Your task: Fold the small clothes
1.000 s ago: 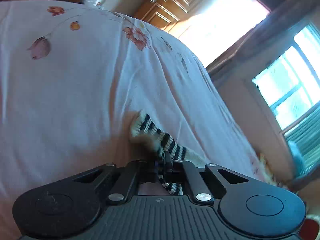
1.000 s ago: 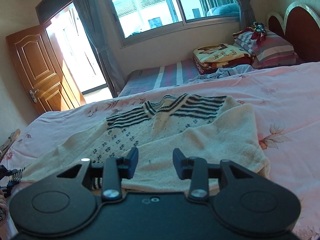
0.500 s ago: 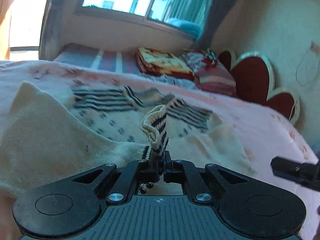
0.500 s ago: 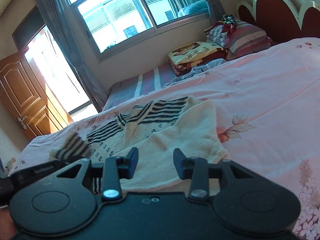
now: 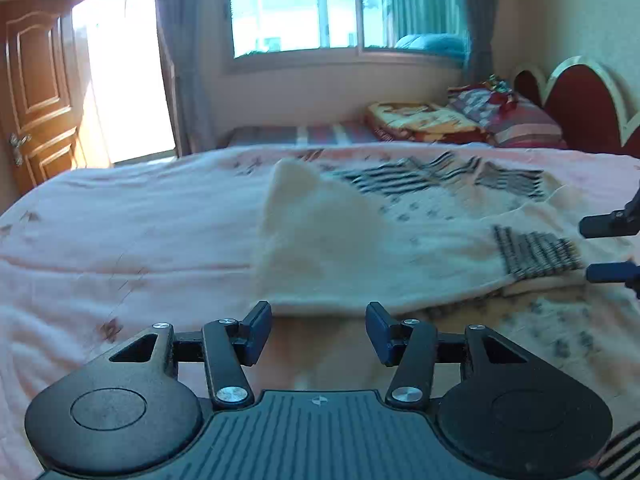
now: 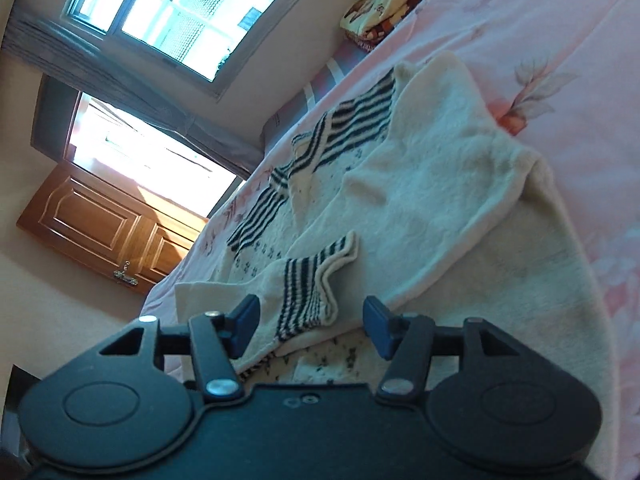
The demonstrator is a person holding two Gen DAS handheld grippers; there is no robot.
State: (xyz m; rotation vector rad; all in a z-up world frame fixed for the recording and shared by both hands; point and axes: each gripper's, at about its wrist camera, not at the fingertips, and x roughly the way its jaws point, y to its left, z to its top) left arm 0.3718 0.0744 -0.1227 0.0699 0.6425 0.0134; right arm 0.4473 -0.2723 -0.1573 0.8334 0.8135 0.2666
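Sweater (image 6: 432, 184) lies flat on the pink bedspread (image 5: 120, 232), both sleeves folded in. Your right gripper (image 6: 310, 322) is nearest: striped cuff (image 6: 308, 292) sits btwn its jaws, which just widened, pads not pressing. Left gripper (image 5: 318, 334) just let go, jaws apart, nothing btwn them, hem edge just ahead. Long axis runs away from you twd the striped collar (image 6: 340, 128), so I'd fold bottom up along it.

A cream sweater (image 6: 432, 184) with dark stripes lay flat on the bed, both sleeves folded across its front.
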